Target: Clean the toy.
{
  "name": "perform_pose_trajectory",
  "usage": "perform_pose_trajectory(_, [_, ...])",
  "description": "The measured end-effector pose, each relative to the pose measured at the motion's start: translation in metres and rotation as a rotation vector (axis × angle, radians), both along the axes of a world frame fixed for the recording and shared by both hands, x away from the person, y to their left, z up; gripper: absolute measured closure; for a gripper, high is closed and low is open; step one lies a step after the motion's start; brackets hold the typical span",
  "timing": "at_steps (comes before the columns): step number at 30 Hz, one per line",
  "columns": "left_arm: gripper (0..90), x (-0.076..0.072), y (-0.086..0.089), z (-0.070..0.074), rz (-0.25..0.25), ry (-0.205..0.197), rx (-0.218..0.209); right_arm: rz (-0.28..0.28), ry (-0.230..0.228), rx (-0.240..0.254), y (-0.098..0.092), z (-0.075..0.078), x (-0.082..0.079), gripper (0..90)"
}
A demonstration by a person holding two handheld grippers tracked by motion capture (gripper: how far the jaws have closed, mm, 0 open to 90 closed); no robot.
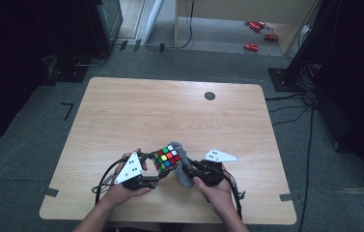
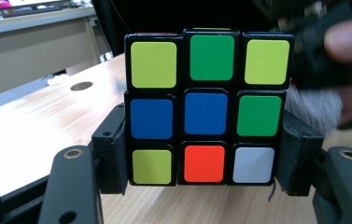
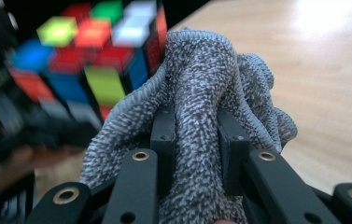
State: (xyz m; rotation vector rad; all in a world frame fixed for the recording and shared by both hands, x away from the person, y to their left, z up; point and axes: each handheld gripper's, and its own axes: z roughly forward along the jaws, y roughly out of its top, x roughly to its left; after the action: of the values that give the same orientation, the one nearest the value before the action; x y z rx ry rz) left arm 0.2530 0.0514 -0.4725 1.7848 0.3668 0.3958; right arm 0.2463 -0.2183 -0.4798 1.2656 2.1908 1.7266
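A scrambled colour cube (image 1: pixel 166 158) (image 2: pixel 207 106) (image 3: pixel 89 51) is held above the front of the wooden table (image 1: pixel 170 111). My left gripper (image 1: pixel 151 173) (image 2: pixel 206 163) is shut on it, its pads pressing the cube's two lower sides. A grey fluffy cloth (image 1: pixel 183 169) (image 3: pixel 201 121) is bunched between the jaws of my right gripper (image 1: pixel 193 170) (image 3: pixel 195 140), which is shut on it. The cloth's top rests against the cube's right side. In the left gripper view the cloth (image 2: pixel 313 109) shows behind the cube, under a hand.
A small dark round hole (image 1: pixel 210 95) (image 2: pixel 81 86) sits in the table's far part. Red objects (image 1: pixel 257 34) lie on the floor beyond the table. Black equipment and cables stand at both sides of the room.
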Motion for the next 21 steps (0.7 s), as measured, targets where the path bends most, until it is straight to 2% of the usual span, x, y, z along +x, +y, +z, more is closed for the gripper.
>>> perform_pose_trajectory(1, [34.5,0.0,0.001,0.0,0.005,0.001,-0.004,0.0,-0.003,-0.04,0.002,-0.001,0.0,72.8])
perform_pose_trajectory(3, [34.5,0.001,0.002,0.0,0.009,0.002,0.0,-0.065,-0.04,-0.127,0.002,0.0,-0.001,72.7])
perform_pose_trajectory(4, [34.6,0.002,0.002,0.0,0.013,0.004,0.009,-0.099,-0.046,-0.123,-0.001,0.002,0.0,72.6])
perform_pose_trajectory(6, [34.5,0.001,0.0,-0.003,0.017,-0.004,0.043,-0.153,-0.067,-0.054,-0.01,0.009,-0.002,72.5])
perform_pose_trajectory(7, [34.5,0.001,-0.001,-0.004,0.011,-0.001,0.045,-0.164,-0.093,-0.031,-0.015,0.016,-0.004,72.3])
perform_pose_trajectory(9, [34.5,-0.001,-0.004,-0.004,-0.011,0.004,0.039,-0.164,-0.123,0.005,-0.017,0.023,-0.006,71.9])
perform_pose_trajectory(11, [34.5,-0.003,-0.006,-0.002,-0.023,-0.001,0.028,-0.14,-0.135,0.047,-0.016,0.025,-0.008,71.7])
perform_pose_trajectory(13, [34.5,-0.004,-0.006,-0.001,-0.025,0.004,0.012,-0.107,-0.113,0.058,-0.01,0.022,-0.008,72.0])
perform_pose_trajectory(17, [34.5,-0.001,-0.003,-0.003,-0.015,0.034,-0.004,-0.06,-0.056,0.031,-0.003,0.01,-0.005,73.5])
perform_pose_trajectory(21, [34.5,0.001,-0.001,-0.002,0.005,0.04,-0.031,0.007,0.008,-0.039,0.0,0.002,0.0,73.0])
